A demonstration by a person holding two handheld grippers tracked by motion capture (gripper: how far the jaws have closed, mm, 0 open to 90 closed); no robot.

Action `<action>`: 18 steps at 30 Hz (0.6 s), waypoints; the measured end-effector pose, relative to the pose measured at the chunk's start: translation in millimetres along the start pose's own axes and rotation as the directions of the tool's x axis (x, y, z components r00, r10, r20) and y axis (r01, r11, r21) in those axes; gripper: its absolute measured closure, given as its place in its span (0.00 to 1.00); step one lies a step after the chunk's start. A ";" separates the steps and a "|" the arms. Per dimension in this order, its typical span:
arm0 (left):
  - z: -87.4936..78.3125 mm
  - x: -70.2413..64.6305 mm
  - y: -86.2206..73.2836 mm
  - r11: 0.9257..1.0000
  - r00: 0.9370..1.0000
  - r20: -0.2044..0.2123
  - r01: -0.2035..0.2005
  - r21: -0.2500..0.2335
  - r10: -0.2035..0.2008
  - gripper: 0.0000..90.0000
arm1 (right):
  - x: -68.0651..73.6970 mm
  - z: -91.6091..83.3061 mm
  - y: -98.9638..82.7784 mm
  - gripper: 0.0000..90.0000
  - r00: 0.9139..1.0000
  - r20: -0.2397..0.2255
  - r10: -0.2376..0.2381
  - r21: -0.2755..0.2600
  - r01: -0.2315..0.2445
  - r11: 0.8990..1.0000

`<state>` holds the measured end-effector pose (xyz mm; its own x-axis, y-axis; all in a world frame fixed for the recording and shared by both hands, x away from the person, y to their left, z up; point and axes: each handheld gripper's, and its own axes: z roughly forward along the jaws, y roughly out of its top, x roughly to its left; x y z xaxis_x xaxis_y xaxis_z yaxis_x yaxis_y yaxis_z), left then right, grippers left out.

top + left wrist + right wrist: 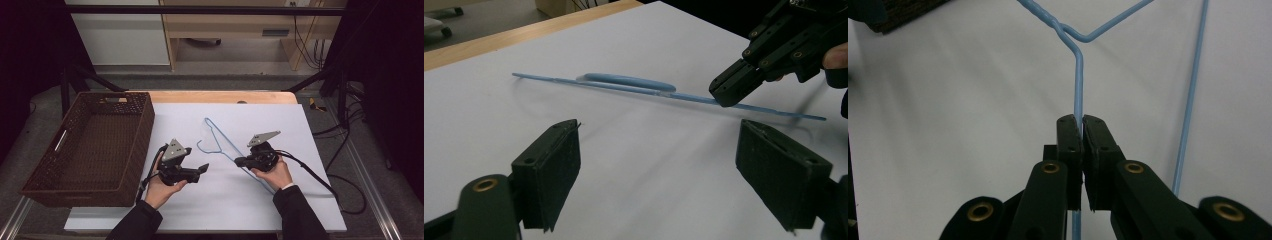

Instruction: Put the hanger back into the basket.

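no text, label, brand, number or sign can be read in any of the views.

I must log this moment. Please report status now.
Right gripper shut on blue hanger. Left gripper open, holding nothing. Basket at left; nothing blocking.

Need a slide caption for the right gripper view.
Right tongs shut on a blue wire hanger lying on the white table sheet.
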<state>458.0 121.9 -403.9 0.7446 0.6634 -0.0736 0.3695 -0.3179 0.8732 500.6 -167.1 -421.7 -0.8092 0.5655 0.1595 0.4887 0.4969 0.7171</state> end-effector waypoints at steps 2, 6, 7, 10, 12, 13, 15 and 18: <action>4.8 -0.6 1.0 1.000 1.000 0.002 -0.001 -0.002 0.001 0.21 | -0.1 -0.2 0.1 0.97 1.000 -0.002 -0.001 -0.002 0.001 1.000; 14.2 -0.5 1.9 1.000 1.000 0.002 -0.004 0.005 0.004 0.24 | 0.1 -0.7 0.1 0.97 1.000 -0.001 0.000 -0.001 0.000 1.000; 16.7 -0.7 2.0 1.000 1.000 0.005 0.000 0.007 0.000 0.25 | 0.0 -0.8 0.1 0.97 1.000 0.000 -0.002 -0.002 0.002 1.000; 24.7 -2.0 2.4 1.000 1.000 0.006 0.002 0.009 -0.002 0.29 | 0.2 -1.1 0.1 0.97 1.000 -0.001 -0.002 -0.001 0.002 1.000; 29.2 -2.4 2.6 1.000 1.000 0.011 0.005 0.007 -0.005 0.31 | -0.1 -1.5 0.2 0.97 1.000 -0.001 -0.007 -0.005 0.007 1.000; 31.2 -2.4 2.6 1.000 1.000 0.012 0.006 0.005 -0.006 0.33 | -0.2 -1.8 0.2 0.97 1.000 -0.003 -0.010 -0.003 0.010 1.000; 35.1 -2.9 2.9 1.000 1.000 0.008 0.004 0.008 -0.004 0.36 | 0.0 -2.1 0.2 0.97 1.000 -0.002 -0.007 -0.003 0.007 1.000; 40.4 -3.1 2.6 1.000 1.000 0.002 0.005 0.003 -0.005 0.41 | 0.1 -2.0 0.2 0.97 1.000 -0.003 -0.007 -0.002 0.007 1.000</action>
<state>479.1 91.6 -420.9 0.7439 0.6636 -0.0792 0.3751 -0.3165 0.8713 500.0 -168.3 -420.3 -0.8136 0.5600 0.1567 0.4824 0.4995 0.7196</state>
